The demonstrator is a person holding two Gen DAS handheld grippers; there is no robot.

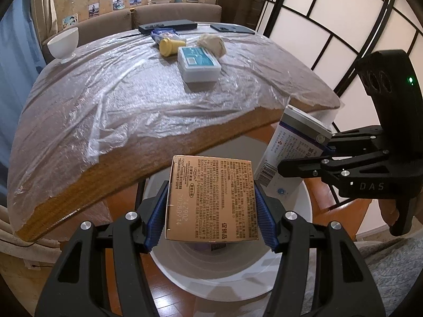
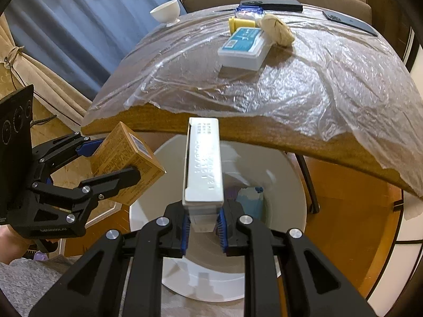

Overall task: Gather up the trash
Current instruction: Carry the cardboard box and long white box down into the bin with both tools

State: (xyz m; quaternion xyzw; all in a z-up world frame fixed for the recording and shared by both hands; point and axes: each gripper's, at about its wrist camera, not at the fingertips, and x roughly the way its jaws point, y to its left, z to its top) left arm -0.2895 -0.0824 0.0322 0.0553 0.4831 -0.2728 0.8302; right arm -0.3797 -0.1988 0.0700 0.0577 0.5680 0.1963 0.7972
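My left gripper [image 1: 211, 211] is shut on a gold cardboard box [image 1: 211, 198] and holds it above the white trash bin [image 1: 201, 272] beside the table. It also shows in the right wrist view [image 2: 127, 169]. My right gripper [image 2: 203, 224] is shut on a long white carton [image 2: 203, 163], also above the bin [image 2: 285, 185]; the carton shows in the left wrist view [image 1: 290, 145]. Some trash lies at the bin's bottom [image 2: 249, 200].
The wooden table [image 1: 127, 158] is covered in plastic film. On it lie a white and teal box [image 1: 198, 64], a yellow container [image 1: 170, 46], a crumpled paper ball [image 1: 212, 43], a white bowl [image 1: 63, 43] and dark flat devices [image 1: 169, 26]. A sofa stands behind.
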